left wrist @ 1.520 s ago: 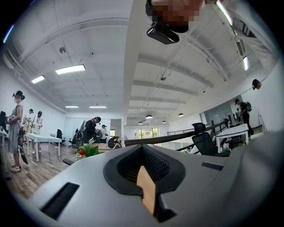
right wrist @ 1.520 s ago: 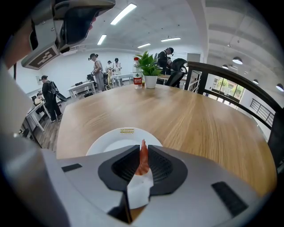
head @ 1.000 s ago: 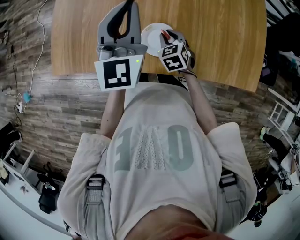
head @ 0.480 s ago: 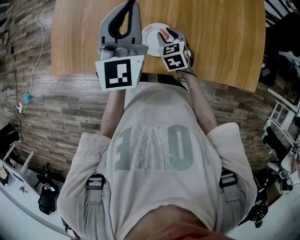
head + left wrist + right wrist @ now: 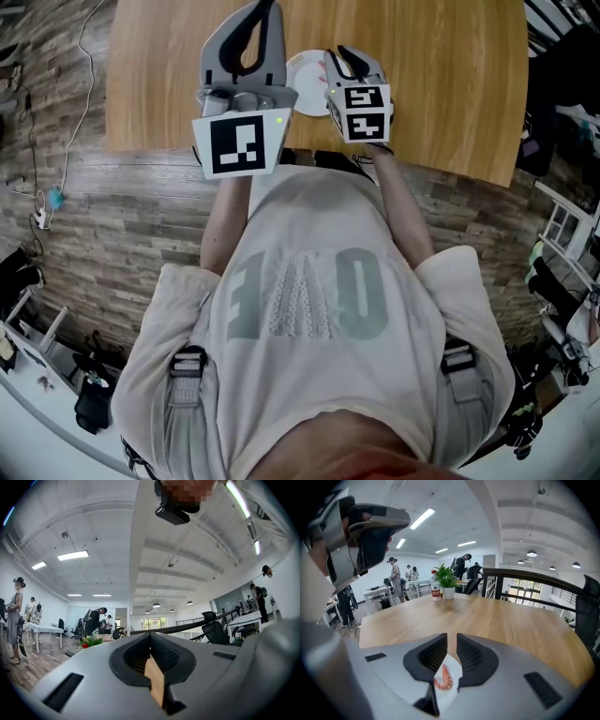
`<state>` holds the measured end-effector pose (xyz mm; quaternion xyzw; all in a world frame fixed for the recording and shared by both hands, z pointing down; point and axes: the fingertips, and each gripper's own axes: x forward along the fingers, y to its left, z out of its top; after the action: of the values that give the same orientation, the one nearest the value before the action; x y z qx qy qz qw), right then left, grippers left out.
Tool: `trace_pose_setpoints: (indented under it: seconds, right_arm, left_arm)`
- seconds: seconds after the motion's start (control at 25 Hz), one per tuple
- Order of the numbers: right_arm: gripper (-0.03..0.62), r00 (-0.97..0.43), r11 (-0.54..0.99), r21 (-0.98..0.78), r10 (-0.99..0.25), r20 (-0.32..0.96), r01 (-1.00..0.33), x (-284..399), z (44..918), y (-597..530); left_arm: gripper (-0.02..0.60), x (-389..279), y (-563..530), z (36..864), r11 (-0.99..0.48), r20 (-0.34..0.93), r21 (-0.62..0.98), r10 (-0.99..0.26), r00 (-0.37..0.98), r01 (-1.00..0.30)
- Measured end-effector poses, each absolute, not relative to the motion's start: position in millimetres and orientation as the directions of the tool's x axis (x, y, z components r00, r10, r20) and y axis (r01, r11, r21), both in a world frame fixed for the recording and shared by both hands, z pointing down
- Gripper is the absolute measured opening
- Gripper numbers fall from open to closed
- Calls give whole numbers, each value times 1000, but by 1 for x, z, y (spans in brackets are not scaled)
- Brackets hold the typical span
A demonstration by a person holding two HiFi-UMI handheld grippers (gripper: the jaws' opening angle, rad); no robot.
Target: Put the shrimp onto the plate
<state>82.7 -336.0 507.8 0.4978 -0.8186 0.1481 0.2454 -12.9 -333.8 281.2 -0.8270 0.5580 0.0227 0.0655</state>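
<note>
Hovering above the near edge of the desk [image 5: 441, 75], the right gripper [image 5: 343, 56] points down and forward at the white plate [image 5: 305, 70]. In the right gripper view the right gripper [image 5: 451, 639] has its jaws a narrow way apart. They have just been closing, and neither pad presses on anything. Through the gap the shrimp [image 5: 444, 676] shows, orange-pink and curled, lying on the plate [image 5: 454, 668] below the jaws and clear of them. The plate sits on the wooden desk [image 5: 511, 620] close to the near edge. In the head view it lies between the two grippers, partly covered by both. The left gripper [image 5: 262, 11] is held beside the plate on the left, roughly level and well above the desk top. In the left gripper view the left gripper [image 5: 150, 637] has its jaw tips meeting, with nothing held. Only a sliver of wood colour shows through the hollow behind the tips. At the far end of the desk stand a potted plant [image 5: 446, 581] and a bottle [image 5: 435, 590] just beside it. Several people stand in the room beyond.
</note>
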Motion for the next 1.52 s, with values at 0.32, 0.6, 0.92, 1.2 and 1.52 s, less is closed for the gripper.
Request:
trace_pose_setpoints:
  seconds: [0.32, 0.6, 0.92, 1.2, 1.52]
  right_arm:
    - [27, -407, 444, 22, -840, 358, -896, 73, 429, -349]
    - [20, -402, 407, 25, -908, 117, -913, 80, 326, -345]
    - [18, -383, 375, 91, -919, -93, -922, 90, 243, -328]
    - [18, -361, 354, 81, -928, -93, -932, 94, 243, -321]
    - [18, -341, 337, 65, -938, -66, -939, 109, 247, -321]
  left_arm:
    - [9, -10, -333, 271, -389, -147, -88, -906, 398, -917]
    - [9, -8, -331, 258, -395, -173, -102, -897, 408, -913]
    - [9, -1, -331, 238, -406, -221, -101, -881, 419, -908]
    - [9, -2, -323, 220, -411, -259, -109, -867, 426, -905]
    - [9, 2, -324, 219, -416, -262, -103, -865, 428, -904]
